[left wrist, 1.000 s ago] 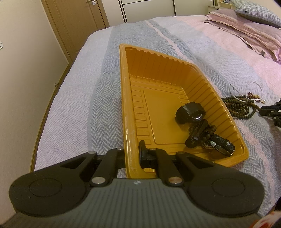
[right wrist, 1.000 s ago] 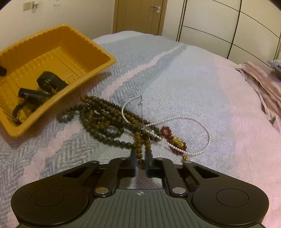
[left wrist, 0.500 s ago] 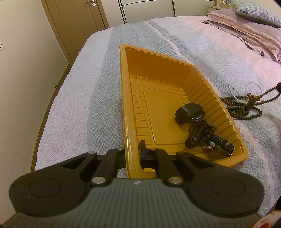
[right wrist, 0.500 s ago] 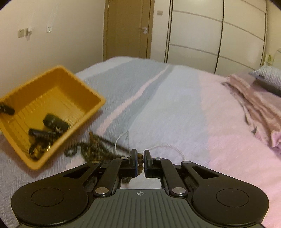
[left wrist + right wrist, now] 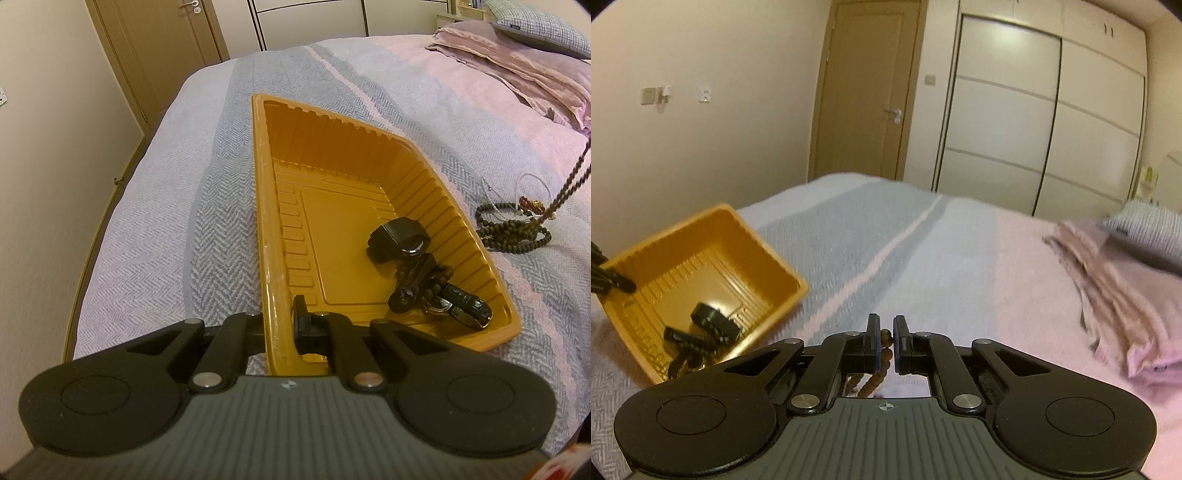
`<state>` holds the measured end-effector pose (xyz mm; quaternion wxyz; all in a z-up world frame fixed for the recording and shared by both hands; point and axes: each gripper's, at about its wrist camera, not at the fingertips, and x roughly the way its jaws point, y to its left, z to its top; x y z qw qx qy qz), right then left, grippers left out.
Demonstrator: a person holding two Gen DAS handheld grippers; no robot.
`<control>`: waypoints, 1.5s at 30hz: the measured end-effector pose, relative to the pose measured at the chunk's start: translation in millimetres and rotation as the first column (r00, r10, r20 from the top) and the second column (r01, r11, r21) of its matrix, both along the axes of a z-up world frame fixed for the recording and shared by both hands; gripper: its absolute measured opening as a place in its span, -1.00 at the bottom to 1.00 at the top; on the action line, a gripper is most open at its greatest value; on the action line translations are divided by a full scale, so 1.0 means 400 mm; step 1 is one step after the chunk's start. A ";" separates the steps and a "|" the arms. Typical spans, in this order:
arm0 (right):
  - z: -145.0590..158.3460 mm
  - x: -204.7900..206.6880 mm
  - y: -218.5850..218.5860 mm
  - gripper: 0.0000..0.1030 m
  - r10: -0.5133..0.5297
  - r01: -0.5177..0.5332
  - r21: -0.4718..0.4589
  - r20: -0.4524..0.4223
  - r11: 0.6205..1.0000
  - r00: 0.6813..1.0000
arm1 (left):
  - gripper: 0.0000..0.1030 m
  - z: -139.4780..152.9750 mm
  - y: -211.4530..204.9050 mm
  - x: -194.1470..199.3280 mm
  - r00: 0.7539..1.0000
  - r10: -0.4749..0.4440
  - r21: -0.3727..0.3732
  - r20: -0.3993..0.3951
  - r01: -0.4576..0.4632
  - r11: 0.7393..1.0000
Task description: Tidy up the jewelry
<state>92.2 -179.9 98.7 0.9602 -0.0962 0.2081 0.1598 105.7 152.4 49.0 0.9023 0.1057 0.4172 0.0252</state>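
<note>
Wooden bead strand (image 5: 885, 335) sits pinched between my right gripper (image 5: 885, 341) pads, w/ the rest dropping away under the jaws out of that cam. From the left wrist cam I see the same strand (image 5: 570, 181) running taut from the upper right edge down to the bead pile (image 5: 511, 229) on the bedspread (image 5: 155, 236), so part is lifted and part is on the bed. I'd judge it light, fully limp, prone to swing and to snag the pearl string (image 5: 522, 184) and red beads (image 5: 526, 202) tangled in the pile. Round beads could slip thru the pads; gripping on the cord between two beads seems safer than on a bead crown.

Left gripper (image 5: 280, 325) is clamped on the near rim of the orange tray (image 5: 275, 206), one finger inside, one outside, steadying it. Thin plastic, flexes easily imo. Inside the tray: black watches (image 5: 400, 236) and a bracelet (image 5: 441, 275) at the right end. Further back, pink bedding (image 5: 1108, 280), door and wardrobe.
</note>
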 end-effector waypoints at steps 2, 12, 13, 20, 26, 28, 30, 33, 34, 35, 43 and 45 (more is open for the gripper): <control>0.023 0.000 0.001 -0.88 0.010 -0.010 -0.003 0.020 1.000 1.000 | -0.89 0.001 0.000 0.000 1.000 0.000 0.000 0.000 0.000 1.000; 0.136 -0.002 0.014 -0.88 0.070 -0.065 -0.041 0.121 0.997 0.990 | -0.89 0.001 -0.001 -0.002 1.000 -0.001 0.001 0.000 0.001 1.000; 0.145 -0.001 0.019 -0.88 0.079 -0.074 -0.043 0.126 0.996 0.989 | -0.89 0.001 0.000 -0.002 1.000 -0.001 0.001 0.001 0.001 1.000; 0.192 0.010 0.064 -0.88 0.165 -0.158 -0.057 0.150 0.986 0.975 | -0.89 0.002 -0.002 -0.003 1.000 -0.002 0.001 0.001 0.002 1.000; 0.224 0.028 0.137 -0.88 0.267 -0.266 -0.028 0.161 0.964 0.950 | -0.89 0.001 -0.002 -0.007 1.000 -0.003 0.000 0.002 0.003 1.000; 0.234 0.036 0.177 -0.88 0.308 -0.310 -0.017 0.165 0.951 0.937 | -0.89 0.000 -0.001 -0.008 1.000 -0.004 -0.002 0.001 0.004 1.000; 0.239 0.048 0.222 -0.88 0.361 -0.364 -0.012 0.164 0.931 0.918 | -0.89 -0.001 0.000 -0.009 1.000 -0.007 -0.003 0.000 0.007 1.000; 0.239 0.072 0.296 -0.88 0.426 -0.428 -0.022 0.148 0.904 0.892 | -0.89 -0.002 0.003 -0.009 1.000 -0.009 -0.007 0.001 0.009 1.000; 0.237 0.080 0.319 -0.88 0.445 -0.446 -0.023 0.139 0.894 0.885 | -0.89 -0.002 0.004 -0.009 1.000 -0.009 -0.008 0.001 0.009 1.000; 0.233 0.089 0.342 -0.88 0.462 -0.463 -0.024 0.128 0.886 0.877 | -0.89 -0.003 0.005 -0.009 1.000 -0.009 -0.010 0.001 0.009 1.000; 0.164 0.183 0.519 -0.88 0.554 -0.552 -0.060 0.049 0.832 0.831 | -0.89 -0.004 0.008 -0.008 1.000 -0.010 -0.015 0.003 0.010 1.000; 0.146 0.208 0.546 -0.88 0.553 -0.551 -0.061 0.032 0.832 0.832 | -0.89 -0.005 0.008 -0.008 1.000 -0.009 -0.016 0.003 0.009 1.000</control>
